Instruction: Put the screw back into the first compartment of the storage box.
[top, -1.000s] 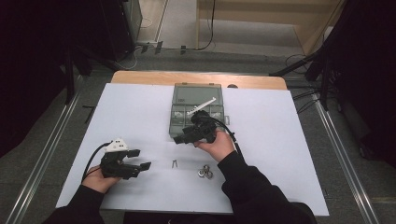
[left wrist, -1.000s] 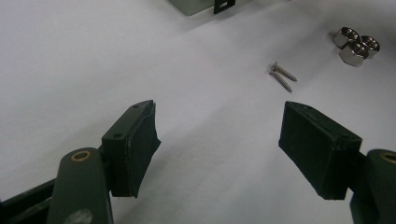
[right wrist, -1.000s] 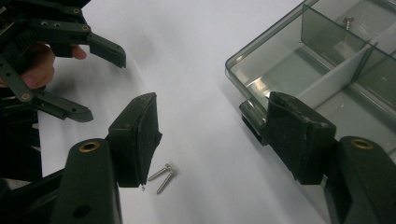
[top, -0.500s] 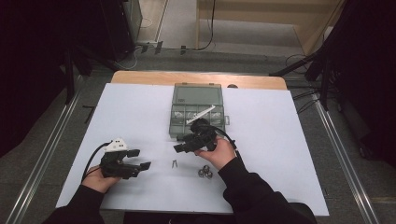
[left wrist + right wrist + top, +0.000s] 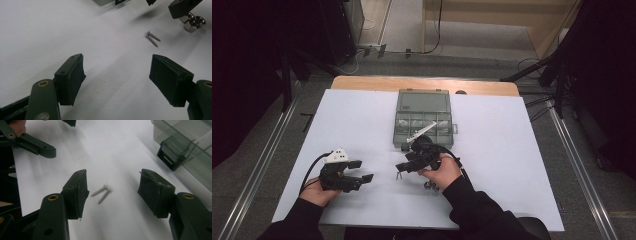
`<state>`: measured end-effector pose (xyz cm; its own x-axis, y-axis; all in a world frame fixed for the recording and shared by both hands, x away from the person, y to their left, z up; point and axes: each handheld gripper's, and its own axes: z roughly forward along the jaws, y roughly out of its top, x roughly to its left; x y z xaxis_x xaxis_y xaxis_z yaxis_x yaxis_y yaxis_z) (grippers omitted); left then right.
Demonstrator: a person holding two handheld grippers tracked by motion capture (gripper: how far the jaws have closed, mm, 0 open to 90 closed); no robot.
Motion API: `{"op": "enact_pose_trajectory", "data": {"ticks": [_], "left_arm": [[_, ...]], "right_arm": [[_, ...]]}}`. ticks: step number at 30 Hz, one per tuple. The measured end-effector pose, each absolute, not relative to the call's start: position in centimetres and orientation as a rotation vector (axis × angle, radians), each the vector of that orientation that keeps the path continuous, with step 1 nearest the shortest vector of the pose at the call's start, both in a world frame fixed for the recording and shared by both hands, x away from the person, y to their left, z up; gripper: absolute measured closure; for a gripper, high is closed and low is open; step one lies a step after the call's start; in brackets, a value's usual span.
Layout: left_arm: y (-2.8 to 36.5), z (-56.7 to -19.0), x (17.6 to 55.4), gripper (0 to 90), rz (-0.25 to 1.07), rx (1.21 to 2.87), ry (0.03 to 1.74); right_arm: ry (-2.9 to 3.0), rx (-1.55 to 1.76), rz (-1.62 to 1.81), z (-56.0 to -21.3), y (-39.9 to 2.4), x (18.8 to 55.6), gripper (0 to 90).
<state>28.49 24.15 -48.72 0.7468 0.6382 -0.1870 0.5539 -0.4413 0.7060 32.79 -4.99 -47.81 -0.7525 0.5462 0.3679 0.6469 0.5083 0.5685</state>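
Note:
Two small screws [image 5: 102, 192] lie side by side on the white sheet [image 5: 512, 150]. My right gripper [image 5: 113, 178] hangs over them with a jaw on either side; the jaws have just been closing, and the pads touch neither screw. In the high view the right gripper [image 5: 403, 168] points left in front of the box. My left gripper [image 5: 362, 171] rests open at the near left, nothing between its jaws [image 5: 117, 62]. It faces the screws [image 5: 152, 38] from a short way off.
A clear grey compartment box [image 5: 422, 120] stands open just behind the right hand, its latch [image 5: 172, 155] close to the right jaw. A few metal nuts [image 5: 192, 22] lie beside the screws, under the right wrist [image 5: 430, 186]. The table's wooden edge [image 5: 362, 82] runs along the back.
The right gripper has come away from the box, toward the person and down, ending over the two screws. The left gripper has stayed put.

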Motion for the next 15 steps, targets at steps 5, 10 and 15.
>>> {"op": "enact_pose_trajectory", "data": {"ticks": [5, 10, 15], "left_arm": [[24.23, -48.68, 28.49, 27.3, 0.14, 2.148, 0.894], [24.24, -48.7, 28.46, 27.3, 0.143, 2.147, 0.895], [24.27, -48.7, 28.46, 27.3, 0.145, 2.149, 0.895]], "right_arm": [[-2.588, -1.06, -1.06, -48.14, -5.15, 32.49, 44.2], [-2.591, -1.067, -1.049, -48.31, -4.98, 32.17, 46.1], [-2.606, -1.049, -1.024, -48.49, -4.59, 31.92, 49.2]]}}
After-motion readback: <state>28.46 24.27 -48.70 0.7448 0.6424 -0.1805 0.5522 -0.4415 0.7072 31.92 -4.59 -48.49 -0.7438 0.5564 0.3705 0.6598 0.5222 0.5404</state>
